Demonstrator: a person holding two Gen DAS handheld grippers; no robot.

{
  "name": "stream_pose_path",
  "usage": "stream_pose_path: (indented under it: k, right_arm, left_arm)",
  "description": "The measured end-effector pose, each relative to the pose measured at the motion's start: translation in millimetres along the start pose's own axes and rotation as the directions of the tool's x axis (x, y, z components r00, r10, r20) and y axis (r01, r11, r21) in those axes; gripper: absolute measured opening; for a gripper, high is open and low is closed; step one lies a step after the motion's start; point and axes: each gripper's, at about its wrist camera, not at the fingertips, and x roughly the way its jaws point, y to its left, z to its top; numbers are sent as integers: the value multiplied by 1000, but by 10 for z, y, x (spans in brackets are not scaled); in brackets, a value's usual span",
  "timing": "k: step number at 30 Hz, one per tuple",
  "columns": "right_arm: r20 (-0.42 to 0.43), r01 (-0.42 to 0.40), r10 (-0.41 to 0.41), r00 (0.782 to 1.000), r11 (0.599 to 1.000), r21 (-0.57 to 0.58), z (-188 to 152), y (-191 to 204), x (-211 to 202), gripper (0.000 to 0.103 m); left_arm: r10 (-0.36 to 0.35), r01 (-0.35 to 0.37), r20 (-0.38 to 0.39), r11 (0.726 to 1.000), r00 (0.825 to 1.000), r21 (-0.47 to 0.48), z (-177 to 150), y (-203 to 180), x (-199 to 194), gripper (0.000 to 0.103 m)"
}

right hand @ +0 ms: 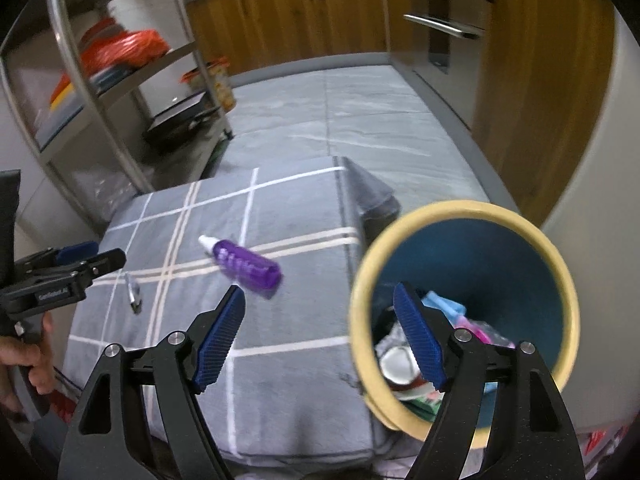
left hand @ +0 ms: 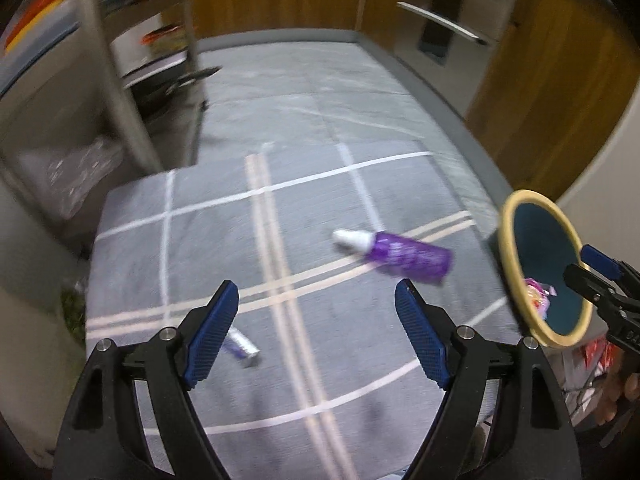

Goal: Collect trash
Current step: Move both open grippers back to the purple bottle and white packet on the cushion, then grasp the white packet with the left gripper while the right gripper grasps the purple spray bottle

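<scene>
**Two open claws above the checked blanket, trash in sight**

Left claw spread wide, blue ribbed pads apart, nothing between them. Hovered over a grey blanket crossed with white and cream stripes, draped over a low surface. Right claw likewise wide and empty, its right pad overlapping the mouth of the bin in that view, its left pad over the blanket.

Purple bottle on its side on the blanket, white cap pointing up and left, well apart from both claws. Pale lettering on its label, too blurred to read in either view. Seen again from the right wrist, lying near the cream double stripe.

Small silver tube flat on the blanket, partly hidden behind the left pad of the left claw; any writing on it illegible. From the right wrist, seen as a thin metallic strip just beyond the other claw's tip.

Bin with cream rim and teal inside, just beside the blanket's right edge. Already inside: pink and blue wrappers, something white and round, a green scrap. Same bin at the right of the left-wrist view.

White lettering on the side of the left claw's black arm, not clear enough to read. A hand around its grip.
</scene>
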Motion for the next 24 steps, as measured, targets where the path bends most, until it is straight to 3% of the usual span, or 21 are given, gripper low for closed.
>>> stream_pose_path:
  k: [7,17,20,24]
  right_arm:
    - [-42,-43,40,998,997,-62,94,295,271,78]
    - [-143,-79,47,989,971,-225,254,718,932,78]
    - [-179,-84,32,983,954,-288,262,826,1126,78]
    - [-215,-96,19,976,932,-351,268,927,1328,78]
  left_arm:
    - [51,-56,-59,995,997,-84,-104,378,144,79]
    - [20,-62,-189,974,982,-216,-342,775,616,78]
    - [7,-53,-200,972,980,-227,-358,806,696,72]
    - [-6,-48,-216,968,976,-246,-375,860,806,57]
